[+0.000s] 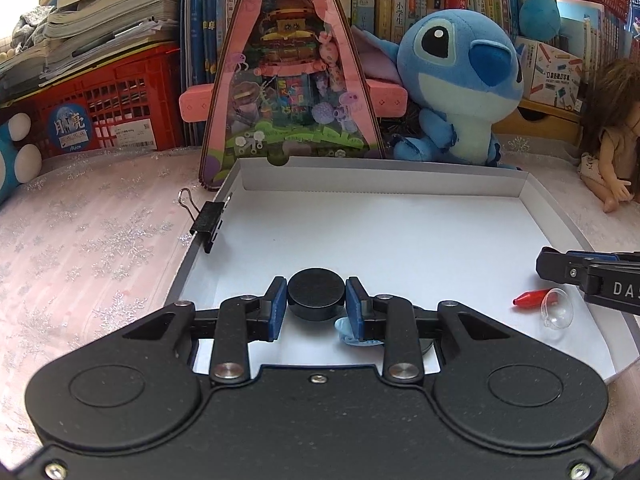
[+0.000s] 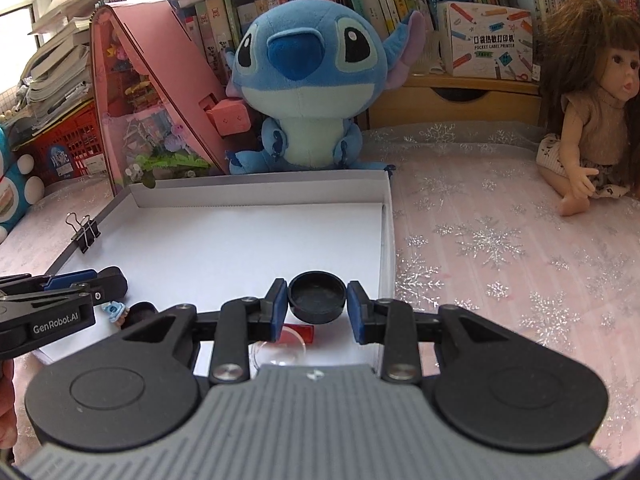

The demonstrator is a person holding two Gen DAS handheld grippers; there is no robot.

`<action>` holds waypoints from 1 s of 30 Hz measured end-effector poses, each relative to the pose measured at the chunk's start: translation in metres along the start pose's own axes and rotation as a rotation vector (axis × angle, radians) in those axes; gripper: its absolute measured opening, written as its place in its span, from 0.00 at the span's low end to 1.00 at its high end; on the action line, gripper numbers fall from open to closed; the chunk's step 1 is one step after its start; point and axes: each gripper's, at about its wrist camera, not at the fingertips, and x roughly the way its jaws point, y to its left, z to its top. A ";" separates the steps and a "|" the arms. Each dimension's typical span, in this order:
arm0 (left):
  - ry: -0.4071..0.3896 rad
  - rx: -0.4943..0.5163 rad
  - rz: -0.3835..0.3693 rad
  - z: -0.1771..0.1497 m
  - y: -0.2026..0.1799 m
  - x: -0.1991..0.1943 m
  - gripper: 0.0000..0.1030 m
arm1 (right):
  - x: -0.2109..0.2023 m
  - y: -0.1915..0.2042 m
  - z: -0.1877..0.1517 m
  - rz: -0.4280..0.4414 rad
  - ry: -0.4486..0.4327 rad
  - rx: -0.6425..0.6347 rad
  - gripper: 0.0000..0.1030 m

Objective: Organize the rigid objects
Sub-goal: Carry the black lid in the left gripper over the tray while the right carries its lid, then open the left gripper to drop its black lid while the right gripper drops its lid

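Left wrist view
- Landmark: white shallow box, open side up, on the worktop with its pale snowflake cloth.
- Left hand-held gripper: clenched on a black round container; both blue pads press its sides, above the near part of the box floor.
- Light blue small piece: on the box floor, just below the gripper's right finger, partly hidden by it.
- Right hand-held gripper: enters at the right edge, seen side-on over the box; what it holds is not shown here.
- Red capsule and clear suction cup: on the box floor, just below that gripper, touching or nearly touching each other.
- Binder clip: clamped on the box's left wall.
- Shown only here: the closed top face of the container.

Right wrist view
- Right hand-held gripper: grasping a black shallow lid, hollow side up, between its blue pads, above the near right part of the box.
- Red capsule and clear suction cup: on the box floor directly beneath the held lid, partly hidden by the gripper body.
- Left hand-held gripper: at the left edge over the box; its load is barely visible.
- Light blue small piece: on the box floor beside that gripper.
- Binder clip: on the box's left wall.
- Blue plush toy: behind the box's far wall.
- Doll: seated on the worktop, well to the right of the box.
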 end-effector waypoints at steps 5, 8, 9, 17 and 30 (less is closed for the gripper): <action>0.014 0.002 0.003 -0.001 -0.003 0.004 0.29 | 0.004 0.001 0.000 0.000 0.006 -0.002 0.36; 0.013 0.003 0.004 -0.001 -0.003 0.004 0.29 | 0.005 0.001 0.000 0.004 0.009 -0.002 0.36; 0.013 0.002 0.004 -0.001 -0.003 0.004 0.29 | 0.005 0.001 0.000 0.004 0.008 -0.001 0.36; 0.024 -0.018 0.002 0.000 -0.002 0.003 0.29 | 0.003 0.001 -0.001 0.018 0.002 0.009 0.41; -0.031 -0.018 -0.035 -0.001 0.001 -0.039 0.73 | -0.033 -0.002 -0.006 0.067 -0.070 -0.004 0.71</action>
